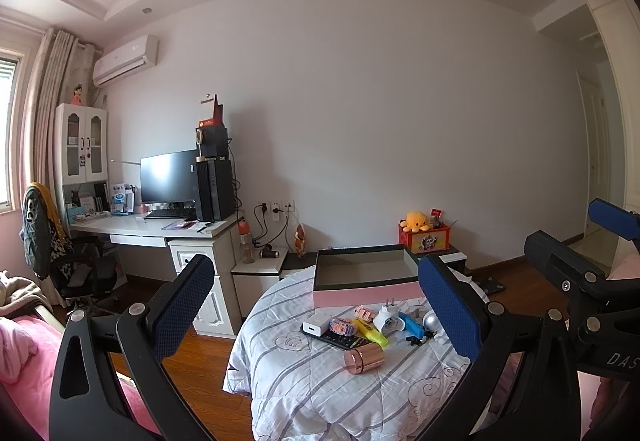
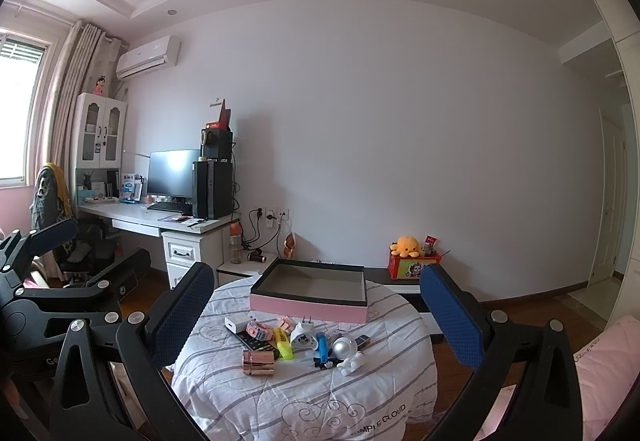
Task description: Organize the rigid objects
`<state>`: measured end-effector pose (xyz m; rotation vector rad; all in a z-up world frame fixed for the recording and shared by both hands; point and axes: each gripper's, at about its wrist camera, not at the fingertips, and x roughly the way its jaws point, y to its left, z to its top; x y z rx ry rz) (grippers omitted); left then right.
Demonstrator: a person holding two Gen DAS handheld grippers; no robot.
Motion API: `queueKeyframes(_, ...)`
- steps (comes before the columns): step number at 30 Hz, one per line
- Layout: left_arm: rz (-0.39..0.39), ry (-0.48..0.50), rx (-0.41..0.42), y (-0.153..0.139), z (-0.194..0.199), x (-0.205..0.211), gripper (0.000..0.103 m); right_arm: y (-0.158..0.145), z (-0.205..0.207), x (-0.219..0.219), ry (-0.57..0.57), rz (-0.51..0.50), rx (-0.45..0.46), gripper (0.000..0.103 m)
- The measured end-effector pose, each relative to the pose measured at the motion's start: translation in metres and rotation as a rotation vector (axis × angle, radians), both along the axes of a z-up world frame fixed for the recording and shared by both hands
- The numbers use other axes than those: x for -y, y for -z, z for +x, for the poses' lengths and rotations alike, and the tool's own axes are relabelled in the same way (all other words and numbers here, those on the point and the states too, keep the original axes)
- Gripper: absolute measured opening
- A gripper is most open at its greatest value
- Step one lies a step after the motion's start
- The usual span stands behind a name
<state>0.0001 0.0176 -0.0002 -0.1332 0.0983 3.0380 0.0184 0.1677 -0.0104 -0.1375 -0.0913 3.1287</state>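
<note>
An empty pink box point(image 2: 308, 307) with a dark rim stands at the far side of a quilt-covered round table point(image 2: 304, 397). In front of it lie a rose-gold cylinder point(image 2: 258, 362), a yellow highlighter point(image 2: 283, 345), a white charger block point(image 2: 235, 323), a white plug point(image 2: 303, 335), a blue pen-like item point(image 2: 322, 347), a silver ball point(image 2: 342, 347) and a white astronaut figure point(image 2: 352, 363). The same box point(image 1: 366, 283) and cylinder point(image 1: 364, 358) show in the left wrist view. My left gripper point(image 1: 316, 315) and right gripper point(image 2: 320, 315) both hover open before the table, holding nothing.
A white desk point(image 2: 160, 221) with a monitor and computer tower stands at the left wall, with an office chair point(image 1: 80, 273) beside it. A low cabinet behind the table carries an orange plush octopus point(image 2: 406, 245) on a red box. Pink bedding point(image 1: 24, 357) lies at the lower left; wooden floor surrounds the table.
</note>
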Motion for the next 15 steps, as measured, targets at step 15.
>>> queueKeyframes(15, -0.022, 0.015, 0.095, 0.032, -0.037, -0.005, 0.103, 0.025, -0.029, -0.003, 0.005, -0.006, 0.086, 0.103)
